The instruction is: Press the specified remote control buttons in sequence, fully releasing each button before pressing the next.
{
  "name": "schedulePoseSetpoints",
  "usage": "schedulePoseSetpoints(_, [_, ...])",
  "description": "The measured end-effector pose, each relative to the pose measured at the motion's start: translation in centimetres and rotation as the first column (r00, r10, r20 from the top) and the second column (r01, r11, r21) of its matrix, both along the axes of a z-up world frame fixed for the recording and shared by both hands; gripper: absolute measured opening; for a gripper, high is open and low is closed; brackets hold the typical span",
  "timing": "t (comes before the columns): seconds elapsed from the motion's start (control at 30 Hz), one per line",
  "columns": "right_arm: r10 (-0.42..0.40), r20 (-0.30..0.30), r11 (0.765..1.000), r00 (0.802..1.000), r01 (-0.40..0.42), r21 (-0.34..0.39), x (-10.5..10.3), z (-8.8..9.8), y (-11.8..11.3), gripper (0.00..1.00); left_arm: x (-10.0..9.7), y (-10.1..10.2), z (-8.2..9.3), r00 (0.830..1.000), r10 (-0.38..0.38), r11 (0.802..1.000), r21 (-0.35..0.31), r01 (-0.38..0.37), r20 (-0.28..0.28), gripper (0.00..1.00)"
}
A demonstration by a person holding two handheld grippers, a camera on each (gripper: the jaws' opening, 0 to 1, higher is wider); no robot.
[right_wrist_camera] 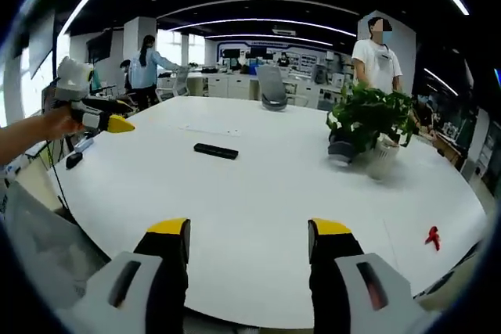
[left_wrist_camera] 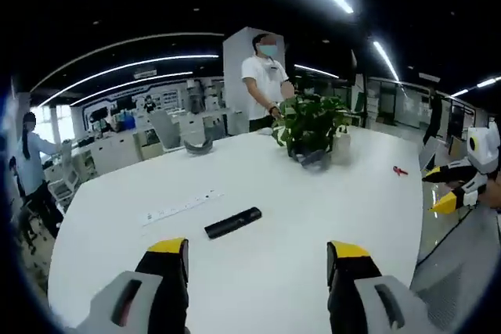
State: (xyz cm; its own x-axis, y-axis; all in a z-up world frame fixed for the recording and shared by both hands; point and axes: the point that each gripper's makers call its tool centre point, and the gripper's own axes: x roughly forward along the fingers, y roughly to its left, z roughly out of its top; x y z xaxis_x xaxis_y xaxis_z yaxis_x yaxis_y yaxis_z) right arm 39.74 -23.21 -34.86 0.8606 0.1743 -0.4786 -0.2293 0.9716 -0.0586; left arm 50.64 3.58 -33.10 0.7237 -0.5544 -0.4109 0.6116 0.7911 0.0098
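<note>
White table (left_wrist_camera: pixel 313 217) in an office, black remote control (left_wrist_camera: pixel 232 223) lying flat (untouched), left gripper (left_wrist_camera: pixel 258 260) and right gripper (right_wrist_camera: pixel 249 244) jaws spread

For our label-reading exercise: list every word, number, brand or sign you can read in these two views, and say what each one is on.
None can be read.
Remote control: any button markings too small to read.
White strip on the table: faint marks, blurred.
Back-wall fittings: too distant and blurred to show text.
</note>
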Motion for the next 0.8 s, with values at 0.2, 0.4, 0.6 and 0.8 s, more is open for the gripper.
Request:
schedulePoseSetpoints(0.2, [0.020, 0.024, 1.000, 1.000, -0.020, -0.004, 0.0, 0.5, 0.5, 0.65, -3.3, 1.5, 0.5, 0.996, 0.089, 0.996, -0.026, -0.089, 0.013, 0.81])
schedulePoseSetpoints(0.4, [0.023, 0.034, 1.000, 0.999, -0.024, 0.002, 0.1, 0.6, 0.4, 0.65, -6.1, 2.9, 1.5, 0.987, 0.160, 0.985, -0.063, -0.158, 0.016, 0.82])
schedulePoseSetpoints(0.6, [0.012, 0.062, 1.000, 0.998, -0.012, -0.001, 0.2, 1.3, 0.1, 0.65, -9.4, 3.7, 0.0, 0.978, 0.207, 0.976, -0.067, -0.209, -0.026, 0.80])
schedulePoseSetpoints(0.8, [0.020, 0.085, 1.000, 0.996, -0.022, 0.015, 0.3, 2.0, 0.3, 0.69, -10.6, 4.5, -0.2, 0.971, 0.238, 0.971, -0.009, -0.238, 0.007, 0.81])
